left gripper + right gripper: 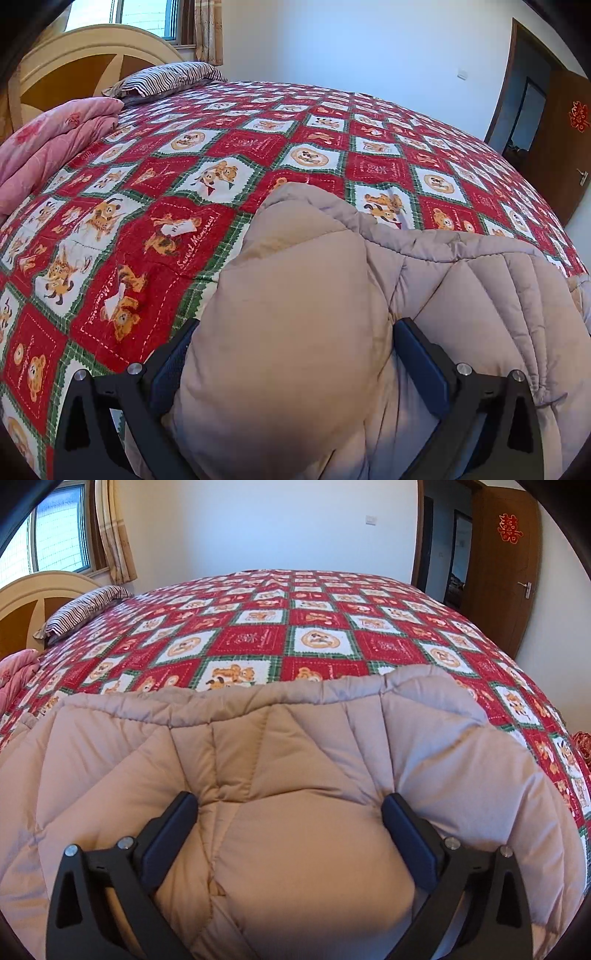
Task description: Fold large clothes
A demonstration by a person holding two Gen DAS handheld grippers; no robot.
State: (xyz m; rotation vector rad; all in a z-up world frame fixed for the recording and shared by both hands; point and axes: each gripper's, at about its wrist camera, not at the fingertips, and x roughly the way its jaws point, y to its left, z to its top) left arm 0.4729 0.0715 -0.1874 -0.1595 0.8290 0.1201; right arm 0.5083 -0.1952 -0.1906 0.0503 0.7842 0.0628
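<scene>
A large beige quilted down coat (424, 295) lies on the near part of a bed and fills the lower half of both views. In the left wrist view my left gripper (295, 332) has its fingers wide apart with a puffy fold of the coat bulging between them; the left finger's tip is hidden behind the fabric. In the right wrist view my right gripper (290, 805) also straddles a padded bulge of the coat (295, 738), with both fingers pressed against its sides.
The bed has a red, white and green bear-print cover (221, 158). A folded pink quilt (48, 147) and a striped pillow (166, 77) lie at the far left by the headboard (74, 66). A brown door (506, 565) stands at the right.
</scene>
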